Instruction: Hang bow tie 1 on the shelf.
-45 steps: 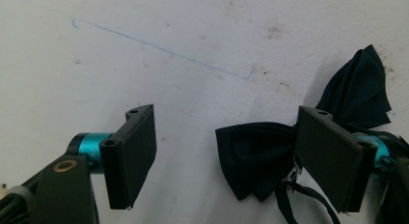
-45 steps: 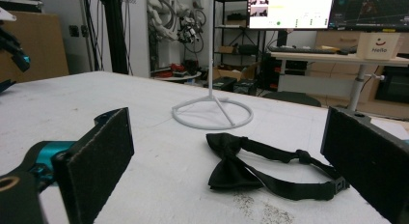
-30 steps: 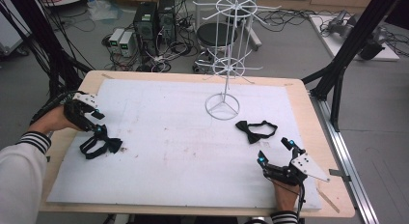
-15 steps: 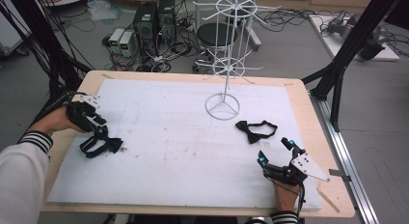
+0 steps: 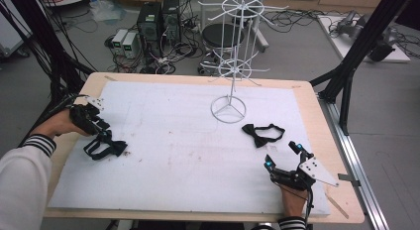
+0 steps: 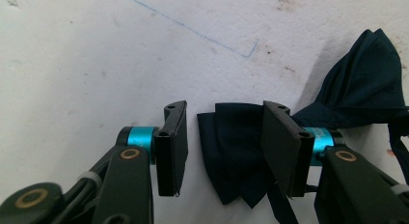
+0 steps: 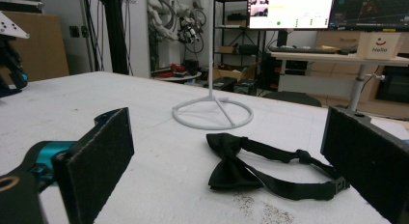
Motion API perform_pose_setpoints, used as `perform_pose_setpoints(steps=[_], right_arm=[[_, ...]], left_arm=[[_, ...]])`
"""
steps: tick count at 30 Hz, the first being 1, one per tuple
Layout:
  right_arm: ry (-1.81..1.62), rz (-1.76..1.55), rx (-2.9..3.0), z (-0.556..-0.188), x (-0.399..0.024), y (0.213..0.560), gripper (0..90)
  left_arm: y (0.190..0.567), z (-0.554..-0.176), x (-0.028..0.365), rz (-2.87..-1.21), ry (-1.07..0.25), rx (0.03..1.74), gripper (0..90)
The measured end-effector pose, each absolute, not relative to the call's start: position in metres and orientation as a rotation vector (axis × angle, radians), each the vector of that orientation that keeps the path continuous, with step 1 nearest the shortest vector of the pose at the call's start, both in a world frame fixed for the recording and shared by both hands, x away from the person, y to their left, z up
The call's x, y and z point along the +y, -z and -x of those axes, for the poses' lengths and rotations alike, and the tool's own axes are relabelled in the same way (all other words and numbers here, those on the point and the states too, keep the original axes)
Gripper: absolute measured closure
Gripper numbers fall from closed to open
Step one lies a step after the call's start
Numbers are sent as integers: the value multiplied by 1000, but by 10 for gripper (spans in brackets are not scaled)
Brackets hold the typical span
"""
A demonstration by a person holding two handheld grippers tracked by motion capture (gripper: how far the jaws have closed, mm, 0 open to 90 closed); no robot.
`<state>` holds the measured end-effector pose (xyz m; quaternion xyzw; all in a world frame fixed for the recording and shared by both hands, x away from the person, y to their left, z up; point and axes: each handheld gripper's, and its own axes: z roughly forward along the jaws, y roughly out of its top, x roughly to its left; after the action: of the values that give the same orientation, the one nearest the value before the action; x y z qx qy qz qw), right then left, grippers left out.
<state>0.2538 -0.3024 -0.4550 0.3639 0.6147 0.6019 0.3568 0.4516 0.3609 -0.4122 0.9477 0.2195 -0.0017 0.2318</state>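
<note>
at nine o'clock on the white table (image 5: 188, 155): left gripper (image 5: 101, 136) tipped down over a dark bow tie (image 5: 105, 148), jaws just closing, now half-spread around one wing (image 6: 231, 154), right pad against the cloth, left pad a sliver clear. at twelve o'clock: white wire rack (image 5: 229, 108) standing upright. near three o'clock: second bow tie (image 5: 262, 134) lying flat, strap looped, untouched. at five o'clock: right gripper (image 5: 283, 156) resting low, jaws spread wide, pointing toward that tie.
</note>
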Motion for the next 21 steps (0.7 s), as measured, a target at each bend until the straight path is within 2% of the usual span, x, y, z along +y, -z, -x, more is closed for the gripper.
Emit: perform_pose_setpoints(steps=[13,17,21], right_arm=[[-1552,-944,1587,-254,-302,455,38],[-1551,-944,1587,-254,-302,455,38],[-1552,-944,1587,-254,-302,455,38]], left_arm=[[413,-450,365,-2599,54,630,461],[412,-449,364,-2603,53,603,481],[413,-448,362,-2612,67,568,596]])
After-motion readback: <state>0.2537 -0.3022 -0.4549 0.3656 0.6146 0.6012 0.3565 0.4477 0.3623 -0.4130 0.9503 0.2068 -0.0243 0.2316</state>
